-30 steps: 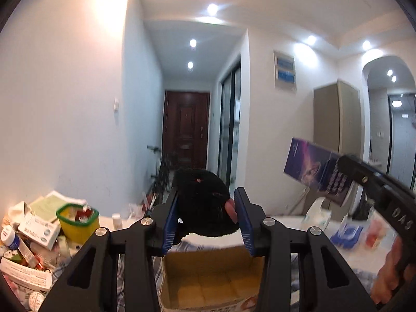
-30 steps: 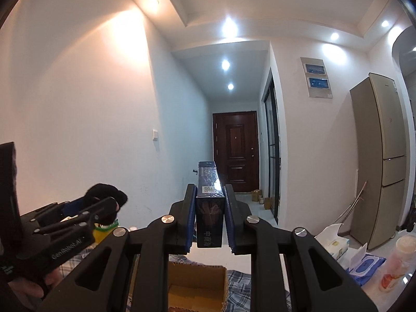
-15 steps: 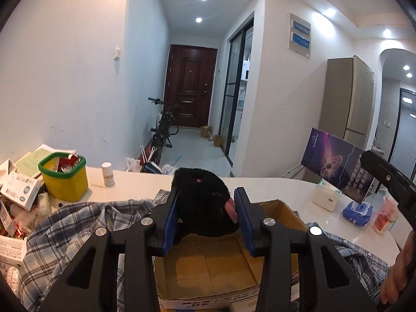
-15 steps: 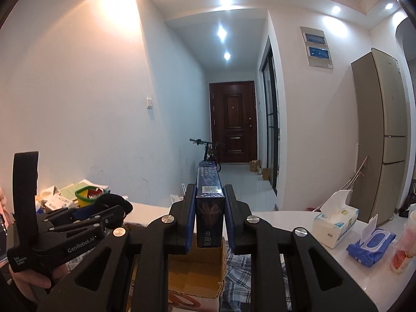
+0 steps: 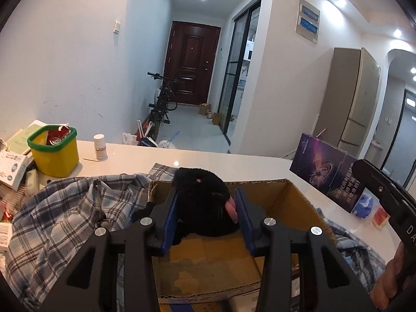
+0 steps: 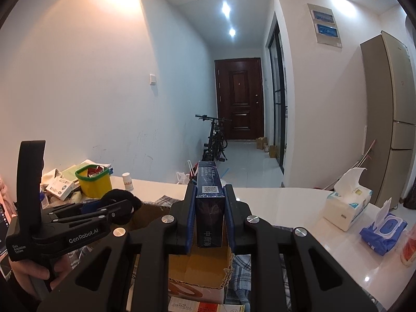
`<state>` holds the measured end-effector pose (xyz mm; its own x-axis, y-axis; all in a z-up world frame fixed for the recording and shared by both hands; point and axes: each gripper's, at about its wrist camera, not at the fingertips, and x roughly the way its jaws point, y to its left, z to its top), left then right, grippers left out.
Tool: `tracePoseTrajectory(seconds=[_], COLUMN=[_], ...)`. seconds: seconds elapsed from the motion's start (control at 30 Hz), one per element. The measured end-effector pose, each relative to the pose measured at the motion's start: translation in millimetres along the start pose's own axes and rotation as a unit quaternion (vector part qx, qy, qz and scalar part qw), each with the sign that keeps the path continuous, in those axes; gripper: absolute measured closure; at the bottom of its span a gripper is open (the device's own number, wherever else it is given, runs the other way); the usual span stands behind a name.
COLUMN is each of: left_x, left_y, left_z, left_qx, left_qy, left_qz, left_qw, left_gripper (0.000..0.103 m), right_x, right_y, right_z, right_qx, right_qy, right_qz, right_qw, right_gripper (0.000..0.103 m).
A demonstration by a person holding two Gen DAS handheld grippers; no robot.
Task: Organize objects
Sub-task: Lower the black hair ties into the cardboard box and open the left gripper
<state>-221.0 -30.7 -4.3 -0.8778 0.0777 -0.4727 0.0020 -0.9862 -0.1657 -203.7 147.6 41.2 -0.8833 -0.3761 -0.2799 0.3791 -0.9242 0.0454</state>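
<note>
White-walled hallway with recessed ceiling lights [image 6: 225,7], ending at a dark wooden door [image 5: 191,63]; pale tiled floor [image 5: 187,127], a parked bicycle [image 6: 214,139], glass sliding door [image 5: 234,78], beige refrigerator [image 6: 390,119].

Each black hand-held gripper [image 5: 206,215] has blue pads [image 6: 191,214], silver screws [image 5: 267,221] and white "GenRobot.AI" lettering [image 6: 83,236].
</note>
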Motion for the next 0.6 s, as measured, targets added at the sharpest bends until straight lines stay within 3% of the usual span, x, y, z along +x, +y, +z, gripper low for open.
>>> tracePoseTrajectory(seconds=[0.33,0.6], left_x=[3.5,7.1], left_y=[-5.4,-1.2], left_z=[-3.9,-5.8], left_qx=[0.006,-0.003], left_qy=[0.022,0.028], left_qz=[0.001,0.011], left_qw=[0.9997,0.9996], left_gripper=[0.058,0.05], right_x=[6.3,13.1], right_y=[2.1,-0.9], right_z=[-6.5,-10.2], right_qx=[-0.001,0.005], right_qy=[0.01,0.025], right_qz=[0.001,0.002], right_qw=[1.0,1.0], right_gripper=[0.084,0.084])
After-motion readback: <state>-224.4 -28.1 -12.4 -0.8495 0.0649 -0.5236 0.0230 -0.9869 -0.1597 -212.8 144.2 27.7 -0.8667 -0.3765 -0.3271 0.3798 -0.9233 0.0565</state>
